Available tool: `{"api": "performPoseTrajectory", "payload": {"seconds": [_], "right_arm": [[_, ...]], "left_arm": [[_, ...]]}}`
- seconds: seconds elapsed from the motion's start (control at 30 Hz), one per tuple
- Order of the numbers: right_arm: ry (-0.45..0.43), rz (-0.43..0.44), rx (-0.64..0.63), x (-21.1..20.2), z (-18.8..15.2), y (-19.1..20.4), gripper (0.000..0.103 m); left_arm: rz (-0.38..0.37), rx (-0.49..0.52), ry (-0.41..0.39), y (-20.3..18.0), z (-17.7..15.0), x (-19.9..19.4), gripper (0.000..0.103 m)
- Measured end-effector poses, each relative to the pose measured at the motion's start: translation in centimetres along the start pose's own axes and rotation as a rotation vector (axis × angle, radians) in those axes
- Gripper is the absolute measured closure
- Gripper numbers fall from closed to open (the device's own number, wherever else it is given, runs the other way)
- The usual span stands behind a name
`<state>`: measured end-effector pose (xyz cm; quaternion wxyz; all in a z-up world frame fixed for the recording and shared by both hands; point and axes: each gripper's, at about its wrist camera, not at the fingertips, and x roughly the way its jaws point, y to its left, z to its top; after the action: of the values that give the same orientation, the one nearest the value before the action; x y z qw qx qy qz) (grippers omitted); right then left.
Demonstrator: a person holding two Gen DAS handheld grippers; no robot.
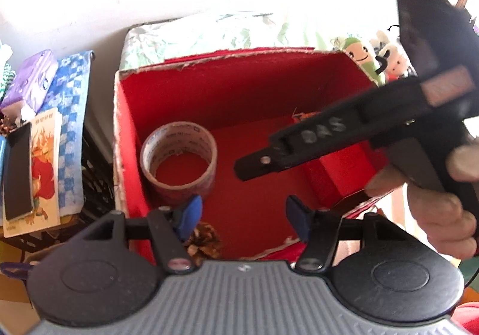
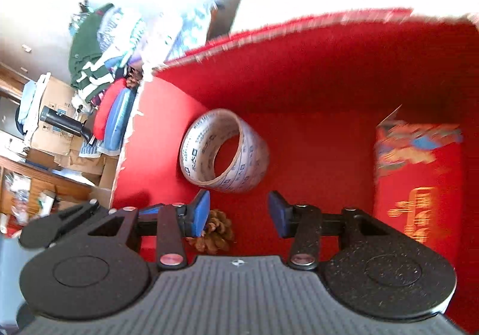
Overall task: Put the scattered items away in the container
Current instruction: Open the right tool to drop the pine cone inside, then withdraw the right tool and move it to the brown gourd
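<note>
Inside the red box (image 1: 209, 86), a tape roll (image 1: 179, 158) lies at nine o'clock, a pine cone (image 1: 203, 240) at six and a red packet (image 2: 419, 185) at three. Left gripper (image 1: 242, 216) and right gripper (image 2: 238, 212): jaws apart, empty. Leftovers outside, probably hidden.

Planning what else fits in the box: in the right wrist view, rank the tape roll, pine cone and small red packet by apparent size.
1. Small red packet, largest.
2. Tape roll.
3. Pine cone, smallest, though a gripper finger partly hides it.
</note>
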<state>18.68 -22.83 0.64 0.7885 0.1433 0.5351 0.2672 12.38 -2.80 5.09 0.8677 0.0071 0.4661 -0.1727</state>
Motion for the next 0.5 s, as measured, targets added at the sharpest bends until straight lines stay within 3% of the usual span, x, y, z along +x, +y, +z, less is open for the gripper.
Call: {"api": "performPoseTrajectory", "payload": {"seconds": [0.3, 0.5], "right_arm": [[-0.170, 0.046, -0.047, -6.0, -2.5, -1.5, 0.058], [-0.243, 0.054, -0.066, -8.9, -4.6, -1.3, 0.058]], "left_arm": [[0.029, -0.019, -0.037, -3.1, -0.1, -0.8, 0.037], [0.032, 0.005, -0.109, -6.8, -0.3, -3.1, 0.037]]}}
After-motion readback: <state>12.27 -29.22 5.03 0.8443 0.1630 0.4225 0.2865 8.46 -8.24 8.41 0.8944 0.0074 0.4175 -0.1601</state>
